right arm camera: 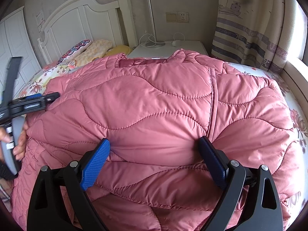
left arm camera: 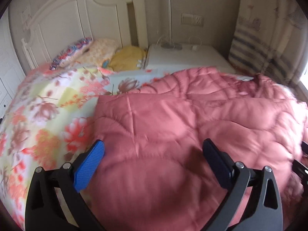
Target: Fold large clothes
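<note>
A pink quilted jacket (right arm camera: 154, 100) lies spread over the bed, collar toward the headboard, with its front seam (right arm camera: 213, 96) running down the right half. My right gripper (right arm camera: 155, 141) stands wide open over the lower middle of the jacket, its fingertips (right arm camera: 105, 144) touching a puffed fold that bulges between them. In the left wrist view the jacket (left arm camera: 182, 119) is blurred. My left gripper (left arm camera: 154, 144) is open above its left part, with nothing pinched. The right wrist view shows the left gripper (right arm camera: 38, 98) at the jacket's left edge, held by a hand (right arm camera: 20, 144).
The bed has a floral sheet (left arm camera: 48, 115) and a white headboard (right arm camera: 82, 23). Pillows (right arm camera: 92, 50) lie at the head. A white nightstand (right arm camera: 169, 50) with a lamp (right arm camera: 152, 19) stands behind. A striped curtain (right arm camera: 250, 38) and a window sill (right arm camera: 296, 73) are on the right.
</note>
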Demonstrator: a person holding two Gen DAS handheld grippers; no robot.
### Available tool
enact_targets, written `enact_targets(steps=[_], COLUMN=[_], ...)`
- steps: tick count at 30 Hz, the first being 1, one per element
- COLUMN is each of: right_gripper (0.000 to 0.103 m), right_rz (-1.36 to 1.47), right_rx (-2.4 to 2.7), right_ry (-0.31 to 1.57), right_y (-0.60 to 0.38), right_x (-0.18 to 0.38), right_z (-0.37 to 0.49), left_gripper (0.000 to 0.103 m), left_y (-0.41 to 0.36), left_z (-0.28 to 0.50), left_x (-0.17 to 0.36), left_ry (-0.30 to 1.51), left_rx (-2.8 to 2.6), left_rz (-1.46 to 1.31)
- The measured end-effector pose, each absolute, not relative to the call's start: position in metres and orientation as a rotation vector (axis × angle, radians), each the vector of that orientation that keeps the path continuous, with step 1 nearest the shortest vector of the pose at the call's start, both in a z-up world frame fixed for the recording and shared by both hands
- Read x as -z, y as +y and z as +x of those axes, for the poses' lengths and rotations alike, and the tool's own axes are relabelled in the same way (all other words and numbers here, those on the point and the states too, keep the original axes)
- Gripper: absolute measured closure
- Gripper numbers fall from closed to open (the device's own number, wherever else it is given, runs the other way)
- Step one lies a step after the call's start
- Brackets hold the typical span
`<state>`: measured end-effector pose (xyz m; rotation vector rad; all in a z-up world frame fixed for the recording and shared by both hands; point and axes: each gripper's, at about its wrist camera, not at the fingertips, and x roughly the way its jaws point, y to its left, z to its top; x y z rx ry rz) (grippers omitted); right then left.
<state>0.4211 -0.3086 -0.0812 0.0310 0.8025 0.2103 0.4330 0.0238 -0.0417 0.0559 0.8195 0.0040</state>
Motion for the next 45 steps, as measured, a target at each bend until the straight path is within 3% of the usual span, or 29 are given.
enact_targets(steps=[4, 10, 19, 23, 24, 33, 37, 45], right_gripper=[0.014, 0.013, 0.011, 0.011, 0.007, 0.005, 0.004, 0.005], right_rz=[0.032, 0.012, -0.034, -0.194, -0.231, -0.132, -0.083, -0.021], right_rx=[-0.211, -0.2, -0.196, -0.237, -0.236, -0.201, -0.134, -0.089], right_ry=[0.803, 0.807, 0.831, 0.878, 0.921, 0.86, 0.937, 0.886], right_y=[-0.308, -0.306, -0.294, -0.278, -0.274, -0.311, -0.351, -0.364], right_x=[0.081, 0.082, 0.056, 0.079, 0.095, 0.074, 0.101, 0.089], right_z=[0.421, 0.422, 0.364, 0.323, 0.322, 0.286, 0.272, 0.236], left_gripper=[0.002, 0.002, 0.002, 0.002, 0.002, 0.002, 0.002, 0.002], left_y=[-0.011, -0.042, -0.03, -0.024, -0.02, -0.006, 0.009, 0.018], left_z=[0.366, 0.358, 0.302, 0.289, 0.293, 0.254, 0.242, 0.218], left_x=[0.026, 0.078, 0.041, 0.072, 0.081, 0.061, 0.076, 0.06], left_ry=[0.762, 0.887, 0.811, 0.899, 0.922, 0.886, 0.931, 0.873], left_rx=[0.128, 0.133, 0.135, 0.118, 0.129, 0.084, 0.1, 0.064], left_rz=[0.075, 0.194, 0.166, 0.197, 0.175, 0.171, 0.103, 0.037])
